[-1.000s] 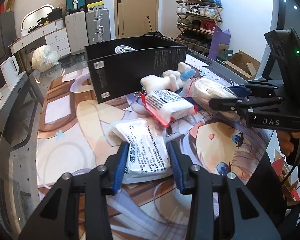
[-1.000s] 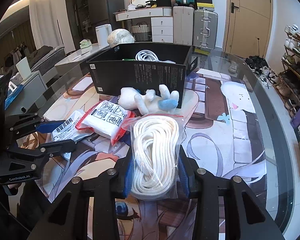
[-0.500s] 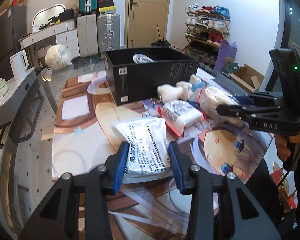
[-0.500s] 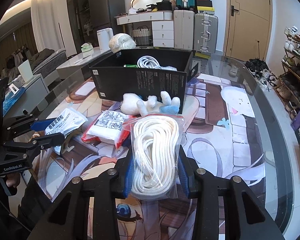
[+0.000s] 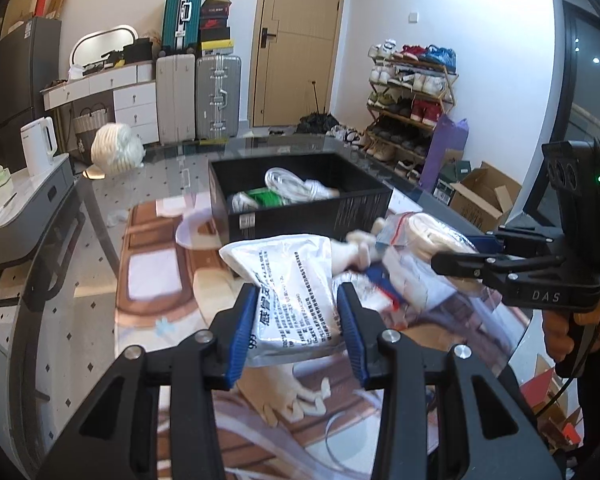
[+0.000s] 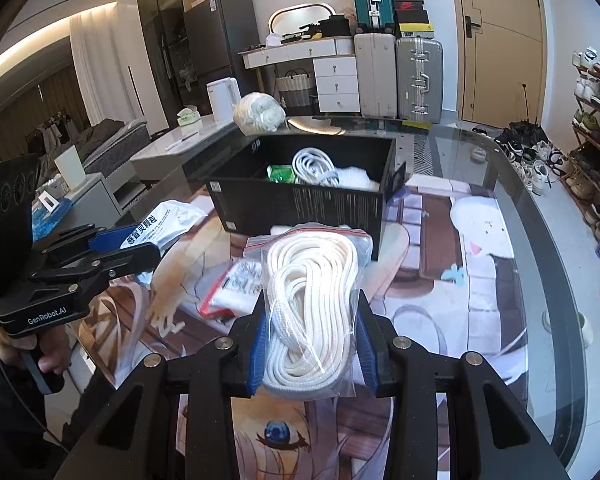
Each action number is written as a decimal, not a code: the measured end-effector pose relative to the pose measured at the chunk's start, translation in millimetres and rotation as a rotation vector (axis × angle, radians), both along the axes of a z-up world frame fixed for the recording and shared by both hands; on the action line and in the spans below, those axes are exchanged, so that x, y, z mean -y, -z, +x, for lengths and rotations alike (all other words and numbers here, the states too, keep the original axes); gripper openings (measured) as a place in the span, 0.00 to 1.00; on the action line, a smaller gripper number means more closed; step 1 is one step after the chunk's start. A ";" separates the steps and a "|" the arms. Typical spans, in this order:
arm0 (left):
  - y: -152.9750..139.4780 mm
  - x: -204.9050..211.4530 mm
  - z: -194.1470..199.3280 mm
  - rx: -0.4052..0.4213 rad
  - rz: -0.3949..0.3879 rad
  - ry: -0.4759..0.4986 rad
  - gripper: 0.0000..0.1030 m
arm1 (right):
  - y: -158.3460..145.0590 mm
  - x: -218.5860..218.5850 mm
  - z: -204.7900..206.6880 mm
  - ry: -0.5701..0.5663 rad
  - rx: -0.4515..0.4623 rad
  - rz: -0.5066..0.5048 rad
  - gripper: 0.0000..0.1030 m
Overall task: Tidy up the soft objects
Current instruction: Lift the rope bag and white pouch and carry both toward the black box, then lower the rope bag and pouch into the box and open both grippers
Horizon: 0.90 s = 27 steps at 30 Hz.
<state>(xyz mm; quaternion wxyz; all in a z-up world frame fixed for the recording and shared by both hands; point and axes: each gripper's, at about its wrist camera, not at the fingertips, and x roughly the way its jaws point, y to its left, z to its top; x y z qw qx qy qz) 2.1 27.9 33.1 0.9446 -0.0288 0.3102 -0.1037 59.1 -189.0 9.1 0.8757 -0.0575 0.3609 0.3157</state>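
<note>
Both grippers held loads above the table, short of the black box. Left gripper pinched a printed white pouch; right gripper pinched a bagged rope coil. Slick film (partly air-filled) could probably slip; the near box wall could snag either load.

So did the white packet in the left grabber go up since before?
Yes. The white packet, clamped in the left gripper, has risen off the table mat: it used to sit below the black box and now overlaps its front wall.
</note>
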 end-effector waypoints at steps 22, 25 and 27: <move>-36.8 -1.9 83.8 0.047 -0.014 0.023 0.39 | -48.8 -29.3 67.6 -0.012 0.057 -0.024 0.37; -36.0 -2.2 95.1 0.043 -0.017 0.024 0.39 | -48.7 -36.3 81.4 -0.022 0.051 -0.035 0.37; -34.8 -2.0 103.5 0.039 -0.010 0.026 0.39 | -46.9 -40.8 90.9 -0.029 0.047 -0.044 0.37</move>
